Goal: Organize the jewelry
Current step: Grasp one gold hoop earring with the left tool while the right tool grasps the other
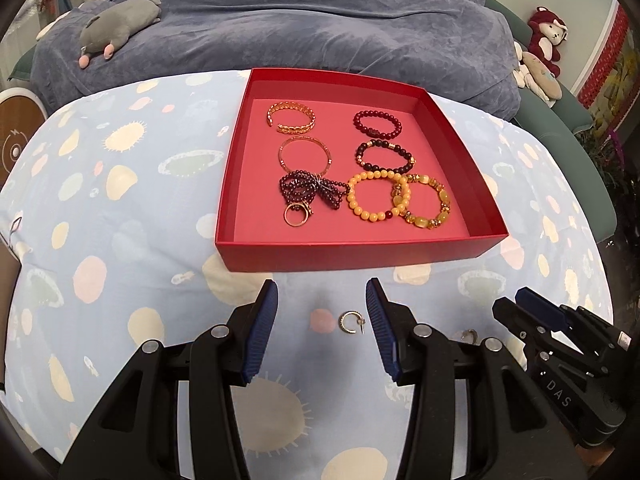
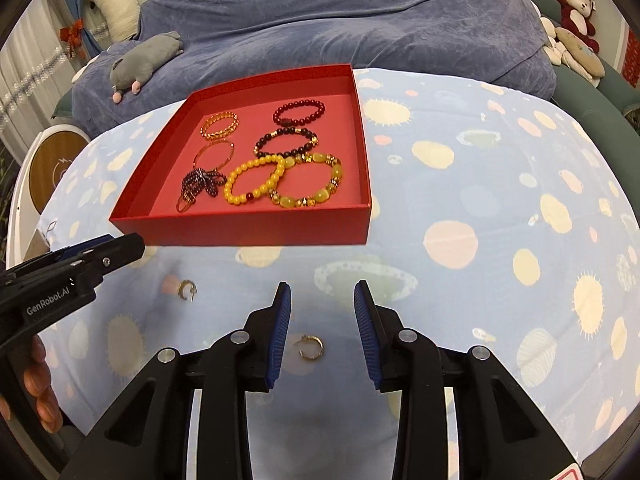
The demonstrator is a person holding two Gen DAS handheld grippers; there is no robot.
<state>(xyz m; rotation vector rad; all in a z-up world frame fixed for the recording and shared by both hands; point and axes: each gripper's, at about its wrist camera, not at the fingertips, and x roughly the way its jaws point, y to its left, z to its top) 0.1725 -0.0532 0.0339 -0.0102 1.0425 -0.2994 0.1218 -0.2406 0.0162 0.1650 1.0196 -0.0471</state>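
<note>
Between our left gripper's (image 1: pixel 322 308) blue pads, which stand wide apart and hold nothing, a small gold hoop earring (image 1: pixel 351 322) lies on the patterned cloth (image 1: pixel 120 240), touching neither pad. Our right gripper (image 2: pixel 322 312) is just as wide and empty, with a second hoop earring (image 2: pixel 311 347) lying between its fingers, closer to the left one. We judge the task nearly done: the red tray (image 1: pixel 356 254) beyond already holds the bracelets laid out in two rough columns, gold bangles (image 1: pixel 291 118) and a dark bead bundle (image 1: pixel 310 192) with a ring (image 1: pixel 296 213) on one side, red, dark and yellow bead bracelets (image 1: pixel 378 196) on the other. Only the two earrings seem left outside. Each is a thin open hoop with a post, lying flat, so pinching them off soft cloth looks fiddly
</note>
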